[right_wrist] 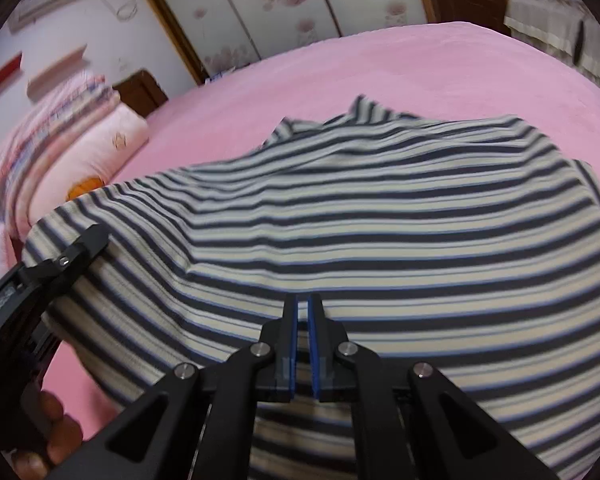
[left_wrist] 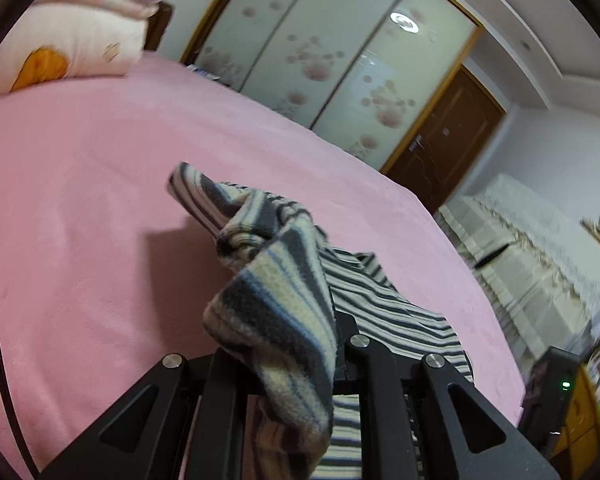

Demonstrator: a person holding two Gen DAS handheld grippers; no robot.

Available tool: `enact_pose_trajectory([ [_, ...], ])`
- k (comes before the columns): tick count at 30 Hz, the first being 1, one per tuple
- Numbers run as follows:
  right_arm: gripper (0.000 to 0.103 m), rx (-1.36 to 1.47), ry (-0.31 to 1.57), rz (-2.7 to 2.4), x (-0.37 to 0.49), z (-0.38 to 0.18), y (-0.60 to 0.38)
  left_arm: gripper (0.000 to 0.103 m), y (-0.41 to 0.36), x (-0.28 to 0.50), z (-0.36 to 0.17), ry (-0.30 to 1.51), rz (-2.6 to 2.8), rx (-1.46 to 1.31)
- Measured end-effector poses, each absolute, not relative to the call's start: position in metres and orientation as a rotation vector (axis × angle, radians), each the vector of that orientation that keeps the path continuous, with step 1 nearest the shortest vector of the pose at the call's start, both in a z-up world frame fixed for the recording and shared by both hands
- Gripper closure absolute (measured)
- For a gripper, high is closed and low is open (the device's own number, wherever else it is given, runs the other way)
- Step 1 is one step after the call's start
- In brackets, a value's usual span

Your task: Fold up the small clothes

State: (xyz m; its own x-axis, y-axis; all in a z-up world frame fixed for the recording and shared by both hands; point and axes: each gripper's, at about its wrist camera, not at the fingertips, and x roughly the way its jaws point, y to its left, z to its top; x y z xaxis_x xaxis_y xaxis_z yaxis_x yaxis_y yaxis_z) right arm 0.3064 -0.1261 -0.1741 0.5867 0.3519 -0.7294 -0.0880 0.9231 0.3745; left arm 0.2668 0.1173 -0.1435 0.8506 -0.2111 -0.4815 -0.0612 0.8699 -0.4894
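1. Left gripper (left_wrist: 300, 320) is clamped on a bunched fold of the striped shirt (right_wrist: 380, 220), holding it up off the pink bed (left_wrist: 100, 200).
2. Right gripper (right_wrist: 302, 304) has its blue pads (right_wrist: 293, 340) together, pinching the shirt's near hem.
3. The shirt lies spread over the bed's near edge.
4. Folded bedding (right_wrist: 80, 140) is stacked at the far left corner.

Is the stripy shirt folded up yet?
Not yet. The striped shirt lies mostly spread on the pink bed, one bunched edge lifted by the left gripper.
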Motion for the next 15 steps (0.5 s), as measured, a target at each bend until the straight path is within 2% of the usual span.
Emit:
enact_pose_trajectory([
  [9, 0.098, 0.439, 0.809, 0.137, 0.264, -0.157, -0.226, 0.092, -0.005, 0.281, -0.106, 0.532, -0.241, -0.320],
  [15, 0.098, 0.539, 0.782, 0.049, 0.230, -0.163, -0.293, 0.092, -0.108, 0.279, -0.120, 0.611, -0.444, -0.113],
])
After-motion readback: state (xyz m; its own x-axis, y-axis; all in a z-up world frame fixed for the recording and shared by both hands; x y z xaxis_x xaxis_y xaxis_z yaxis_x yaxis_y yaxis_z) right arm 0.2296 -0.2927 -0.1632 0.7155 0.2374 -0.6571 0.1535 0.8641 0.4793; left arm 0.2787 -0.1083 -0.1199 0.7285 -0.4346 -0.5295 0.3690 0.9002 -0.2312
